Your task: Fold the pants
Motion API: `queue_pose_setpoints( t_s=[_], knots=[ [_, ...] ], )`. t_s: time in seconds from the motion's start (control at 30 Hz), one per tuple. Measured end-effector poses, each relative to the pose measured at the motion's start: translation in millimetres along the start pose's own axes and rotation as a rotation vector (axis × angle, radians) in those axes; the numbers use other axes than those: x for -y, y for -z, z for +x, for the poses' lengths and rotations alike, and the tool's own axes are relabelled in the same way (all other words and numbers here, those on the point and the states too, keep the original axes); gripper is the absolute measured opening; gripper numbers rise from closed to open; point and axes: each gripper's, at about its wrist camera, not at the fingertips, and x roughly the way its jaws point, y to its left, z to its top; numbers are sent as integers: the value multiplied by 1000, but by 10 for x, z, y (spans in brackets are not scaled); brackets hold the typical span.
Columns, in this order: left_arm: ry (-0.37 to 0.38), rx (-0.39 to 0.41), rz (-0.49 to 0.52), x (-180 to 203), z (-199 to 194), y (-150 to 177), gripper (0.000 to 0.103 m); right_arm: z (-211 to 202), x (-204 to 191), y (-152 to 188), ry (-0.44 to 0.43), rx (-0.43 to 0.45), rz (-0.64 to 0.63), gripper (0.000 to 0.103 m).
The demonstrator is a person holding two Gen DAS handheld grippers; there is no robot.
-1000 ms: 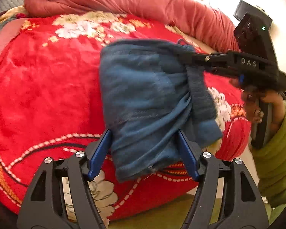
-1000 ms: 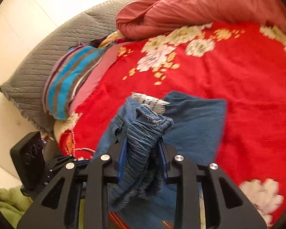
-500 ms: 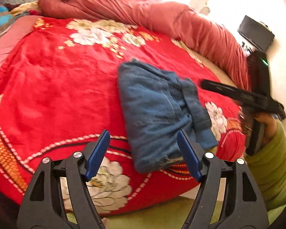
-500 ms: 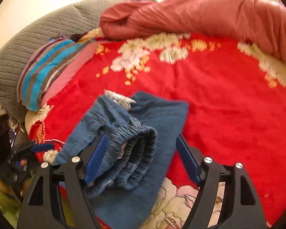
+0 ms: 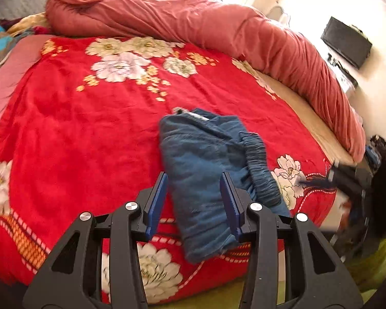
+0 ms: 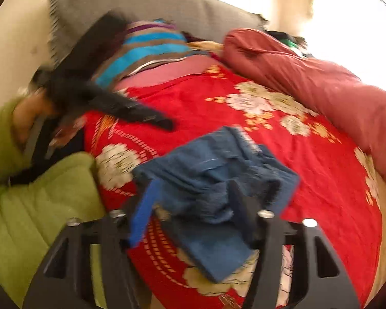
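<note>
The blue pants (image 5: 208, 170) lie folded in a bundle on the red flowered blanket (image 5: 90, 128), near the bed's front edge, with the gathered waistband (image 5: 260, 172) on the right side. They also show in the right wrist view (image 6: 213, 175). My left gripper (image 5: 193, 200) is open, its blue pads on either side of the bundle's near end, holding nothing. My right gripper (image 6: 193, 206) is open and empty just in front of the pants; it shows blurred at the right edge of the left wrist view (image 5: 347, 180).
A rolled pink-red duvet (image 5: 218, 25) lines the far side of the bed. A grey pillow (image 6: 167, 7) and a striped blue cloth (image 6: 146, 49) lie at the head. The person's green sleeve (image 6: 38, 206) is at the bed's front edge. A black box (image 5: 347, 41) sits at right.
My right gripper opened and let go of the waistband, then pulled back off the bed. The pants dropped onto the blanket. My left gripper drew back and narrowed a little.
</note>
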Motion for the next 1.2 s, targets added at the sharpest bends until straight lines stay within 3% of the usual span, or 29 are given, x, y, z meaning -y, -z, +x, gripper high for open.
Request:
queue_pose_setpoints(
  t_s=[0.3,0.47,0.57,0.6,0.7,0.87,1.2],
  knots=[
    [13,-144,77,180,615,-255,34,353,-255,-8,7,-44,-154,38],
    [1,-202,47,81,915,-294,34,608,-288,3,20,-82,-221,38],
    [-2,-218,29,14,1027,-270,34,677,-246,9,-79,-103,-167,8],
    [3,-219,20,-11,1043,-257,34,633,-256,15,-108,-100,-162,6],
    [23,-210,5,-46,1037,-258,34,512,-300,115,-142,-75,-176,6],
    [28,-193,-5,-52,1055,-255,34,720,-321,304,-129,-124,-142,6],
    [46,-159,-23,-68,965,-232,34,381,-307,173,-159,-93,-66,19]
  ],
)
